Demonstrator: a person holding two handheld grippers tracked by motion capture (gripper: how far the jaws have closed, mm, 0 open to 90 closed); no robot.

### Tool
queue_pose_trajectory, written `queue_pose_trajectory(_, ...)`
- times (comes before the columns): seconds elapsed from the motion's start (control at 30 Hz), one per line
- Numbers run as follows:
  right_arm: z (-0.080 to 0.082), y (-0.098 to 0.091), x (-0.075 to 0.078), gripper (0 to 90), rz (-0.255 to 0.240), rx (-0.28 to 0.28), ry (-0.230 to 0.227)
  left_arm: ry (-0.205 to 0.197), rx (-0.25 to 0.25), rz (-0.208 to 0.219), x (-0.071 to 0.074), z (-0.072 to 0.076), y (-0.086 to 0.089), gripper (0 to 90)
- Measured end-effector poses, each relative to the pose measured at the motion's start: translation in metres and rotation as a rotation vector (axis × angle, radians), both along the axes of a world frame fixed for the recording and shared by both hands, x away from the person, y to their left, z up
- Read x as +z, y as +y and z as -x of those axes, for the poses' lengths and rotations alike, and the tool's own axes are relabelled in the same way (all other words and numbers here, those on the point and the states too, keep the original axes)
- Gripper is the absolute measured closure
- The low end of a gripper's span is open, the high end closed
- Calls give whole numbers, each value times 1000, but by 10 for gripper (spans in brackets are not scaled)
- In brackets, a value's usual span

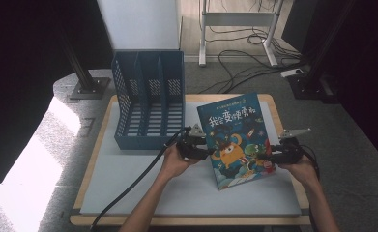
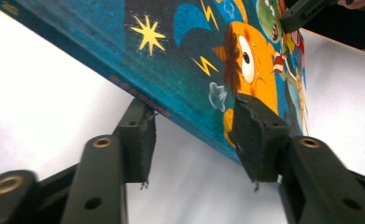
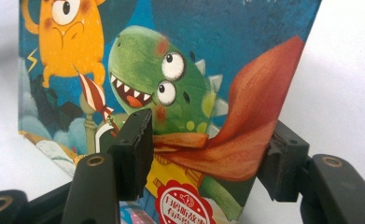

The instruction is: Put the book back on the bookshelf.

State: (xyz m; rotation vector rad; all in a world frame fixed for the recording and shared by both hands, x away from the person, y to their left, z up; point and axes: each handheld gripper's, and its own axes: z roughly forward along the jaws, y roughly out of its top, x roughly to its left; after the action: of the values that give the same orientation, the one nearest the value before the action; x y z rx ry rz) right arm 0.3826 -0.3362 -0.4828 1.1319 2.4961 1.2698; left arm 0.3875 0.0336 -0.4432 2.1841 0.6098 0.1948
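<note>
A children's book (image 1: 232,140) with a blue cover, an orange monster and a green dinosaur is tilted up over the white mat, its cover facing me. My left gripper (image 1: 207,145) is at its left spine edge. In the left gripper view the jaws (image 2: 199,140) stand wide apart astride the book (image 2: 185,56), one under it and one over the cover. My right gripper (image 1: 266,157) is at the lower right edge. There its jaws (image 3: 208,154) are also spread, one in front of the book (image 3: 194,56) and one behind it.
A blue three-slot file holder (image 1: 148,96) stands at the back left of the table, open side towards me. A white mat (image 1: 128,183) covers the wooden tabletop. Beyond the table are cables on the floor and a white desk frame (image 1: 237,19).
</note>
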Motion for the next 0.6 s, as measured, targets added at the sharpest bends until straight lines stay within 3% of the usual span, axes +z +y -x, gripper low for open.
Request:
queue_pose_trajectory(0.27,3,5,5,405,31,-22,-42,-4,-11,81,12,3,5,614)
queue_pose_trajectory(0.5,4,15,7,400,49,-37,-117,-65,13,57,22,10,10,666)
queue_pose_trajectory(0.6,4,18,6,394,51,-49,-157,-76,5,72,26,12,13,700)
